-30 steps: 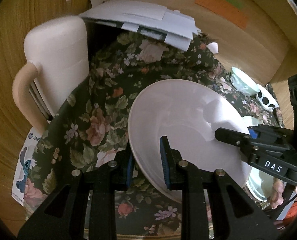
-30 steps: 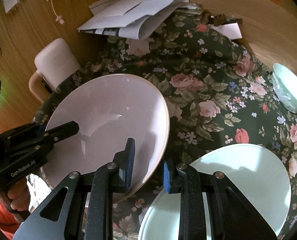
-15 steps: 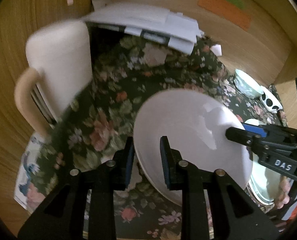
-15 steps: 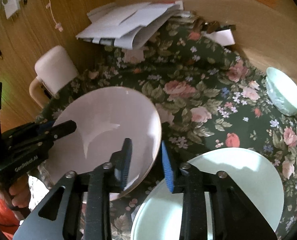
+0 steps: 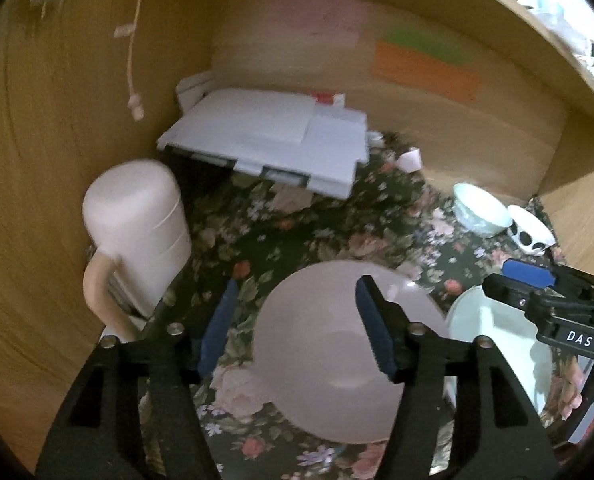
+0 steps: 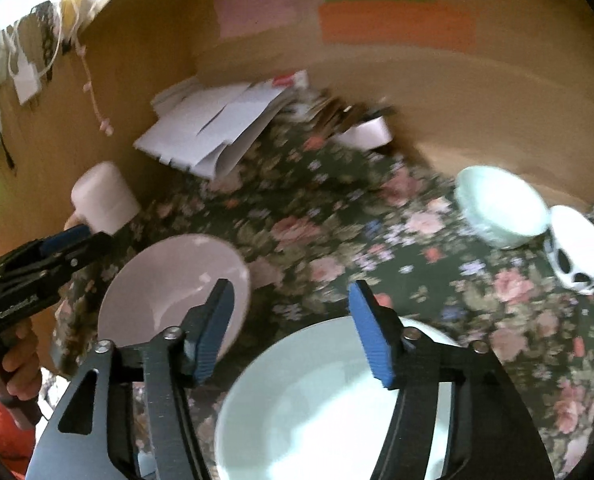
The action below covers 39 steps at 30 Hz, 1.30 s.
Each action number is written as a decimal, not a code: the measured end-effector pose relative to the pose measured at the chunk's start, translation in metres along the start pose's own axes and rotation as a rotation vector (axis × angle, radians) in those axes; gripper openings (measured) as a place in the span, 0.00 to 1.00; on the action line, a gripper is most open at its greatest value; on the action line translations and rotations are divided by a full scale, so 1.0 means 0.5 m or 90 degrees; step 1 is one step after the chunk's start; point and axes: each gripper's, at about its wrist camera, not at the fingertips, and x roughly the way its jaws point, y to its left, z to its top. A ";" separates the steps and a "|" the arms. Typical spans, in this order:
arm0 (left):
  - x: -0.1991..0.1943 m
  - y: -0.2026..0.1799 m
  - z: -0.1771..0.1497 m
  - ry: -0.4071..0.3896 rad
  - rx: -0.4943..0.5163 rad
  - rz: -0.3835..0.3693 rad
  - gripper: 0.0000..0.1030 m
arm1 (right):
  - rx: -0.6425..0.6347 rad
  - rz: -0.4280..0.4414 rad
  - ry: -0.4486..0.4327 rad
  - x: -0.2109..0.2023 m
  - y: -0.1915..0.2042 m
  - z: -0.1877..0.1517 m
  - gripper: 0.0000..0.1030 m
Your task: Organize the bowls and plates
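The left gripper [image 5: 293,324] hovers with its jaws wide apart and empty, and the pink plate [image 5: 321,364] lies flat on the floral cloth [image 5: 297,232] just below and a little right of its fingers. The right gripper [image 6: 291,330] is also spread and empty, above the pale green plate [image 6: 329,412], which lies flat beside the pink one. Both plates are round, face up, with no long axis, so I judge each hand is nearest its own plate
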 end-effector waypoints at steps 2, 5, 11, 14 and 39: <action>-0.006 -0.019 0.008 -0.007 0.006 -0.010 0.66 | 0.004 -0.016 -0.021 -0.024 -0.017 0.003 0.68; -0.011 -0.051 0.018 -0.012 0.020 -0.026 0.70 | 0.011 -0.044 -0.052 -0.057 -0.043 0.008 0.75; -0.017 -0.119 0.045 -0.033 0.041 -0.052 0.80 | 0.018 -0.087 -0.091 -0.112 -0.098 0.017 0.77; -0.014 -0.149 0.062 -0.039 0.051 -0.064 0.84 | 0.029 -0.109 -0.107 -0.134 -0.131 0.022 0.79; 0.166 -0.354 0.177 0.005 0.139 -0.092 0.93 | 0.131 -0.203 -0.071 0.001 -0.384 0.078 0.72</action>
